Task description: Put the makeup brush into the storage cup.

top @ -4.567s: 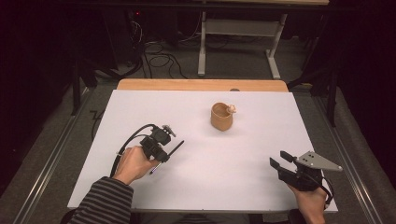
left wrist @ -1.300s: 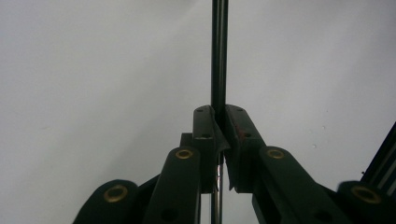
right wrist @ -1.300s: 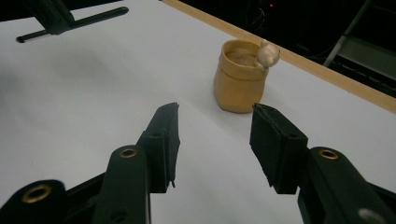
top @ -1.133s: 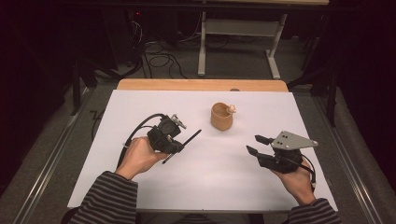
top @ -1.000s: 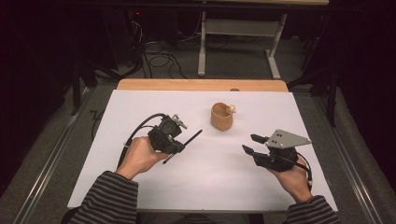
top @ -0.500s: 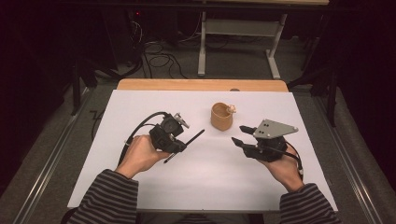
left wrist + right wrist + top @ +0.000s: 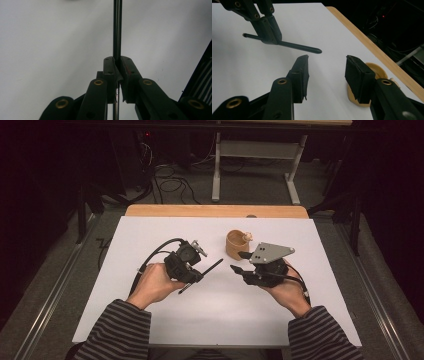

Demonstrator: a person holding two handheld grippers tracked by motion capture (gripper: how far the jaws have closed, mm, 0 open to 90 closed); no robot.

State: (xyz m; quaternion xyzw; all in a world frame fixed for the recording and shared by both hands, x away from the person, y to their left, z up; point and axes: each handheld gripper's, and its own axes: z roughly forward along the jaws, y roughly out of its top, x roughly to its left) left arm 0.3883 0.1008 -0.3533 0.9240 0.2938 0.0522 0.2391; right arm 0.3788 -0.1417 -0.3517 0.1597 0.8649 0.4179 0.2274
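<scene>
Left gripper (image 7: 191, 271): fingers clamped on the black pen (image 7: 210, 269), mid-tabletop.
Pen axis: tip points right.
Right gripper (image 7: 240, 262): fingers apart, empty, just right of tip.
Cup (image 7: 236, 244): far side.

Table: a wooden table (image 7: 215, 210) is standing under a white sheet, its far edge showing.
Sheet: a white sheet (image 7: 150, 320) is covering nearly all of the tabletop.
Cup: a tan cup (image 7: 235, 245) is sitting upright on the sheet, right of centre.
</scene>
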